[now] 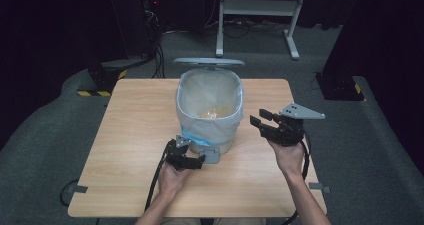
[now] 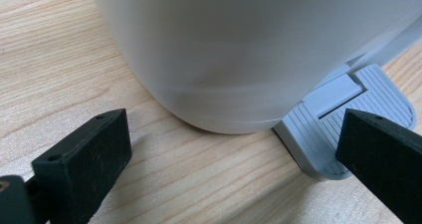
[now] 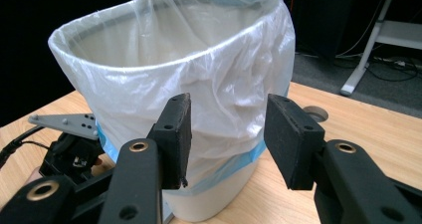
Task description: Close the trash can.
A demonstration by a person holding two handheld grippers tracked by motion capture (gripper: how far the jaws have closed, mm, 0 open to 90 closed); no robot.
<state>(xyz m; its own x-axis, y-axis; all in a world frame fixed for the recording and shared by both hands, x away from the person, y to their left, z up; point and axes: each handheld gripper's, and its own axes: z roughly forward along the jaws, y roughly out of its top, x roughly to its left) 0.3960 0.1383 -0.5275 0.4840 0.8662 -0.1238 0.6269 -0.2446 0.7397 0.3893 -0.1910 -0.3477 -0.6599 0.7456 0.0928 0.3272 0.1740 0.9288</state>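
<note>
Right now my left gripper point(image 1: 192, 161) presses one spread finger on the bin's pedal point(image 2: 343, 129); my right gripper point(image 1: 265, 121) hovers beside the lined bin point(image 1: 210, 110), fingers spread, pinching nothing.

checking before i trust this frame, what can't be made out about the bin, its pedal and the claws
- Bin contents: high view, a yellowish patch, too small and veiled by the bag.
- Pedal: left gripper view, one black pad covers its near end, so whether it presses down is unclear.
- Lid: high view, seen edge-on; hinge hidden behind the bin.
</note>
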